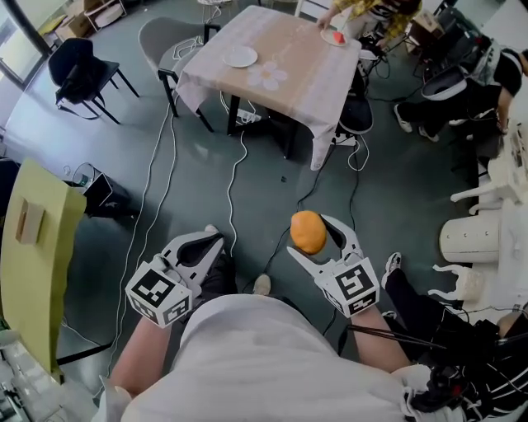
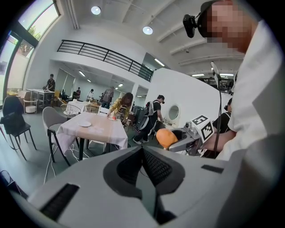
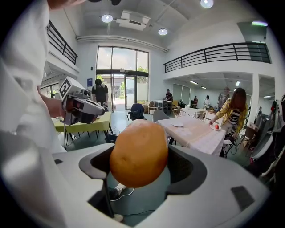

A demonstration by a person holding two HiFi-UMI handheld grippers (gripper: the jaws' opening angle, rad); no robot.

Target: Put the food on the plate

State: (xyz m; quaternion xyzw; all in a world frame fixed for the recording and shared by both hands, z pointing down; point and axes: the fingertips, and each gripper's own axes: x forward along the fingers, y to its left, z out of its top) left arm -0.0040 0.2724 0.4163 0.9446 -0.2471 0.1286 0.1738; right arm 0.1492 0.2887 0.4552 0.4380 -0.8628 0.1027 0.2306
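My right gripper (image 1: 318,239) is shut on an orange-brown bun (image 1: 308,232), held in the air over the floor; the bun (image 3: 139,153) fills the space between the jaws in the right gripper view. My left gripper (image 1: 206,244) is shut with nothing in it, and its jaws meet in the left gripper view (image 2: 143,153). A white plate (image 1: 240,57) lies on the cloth-covered table (image 1: 289,49) far ahead. The same plate (image 2: 85,124) shows small in the left gripper view, and the plate (image 3: 178,125) also appears in the right gripper view.
A person in yellow (image 1: 371,8) reaches to a second plate with red food (image 1: 334,37) at the table's far corner. Cables (image 1: 235,177) trail over the grey floor. A black chair (image 1: 82,70) stands left, a yellow-green table (image 1: 33,255) near left, white furniture (image 1: 478,239) right.
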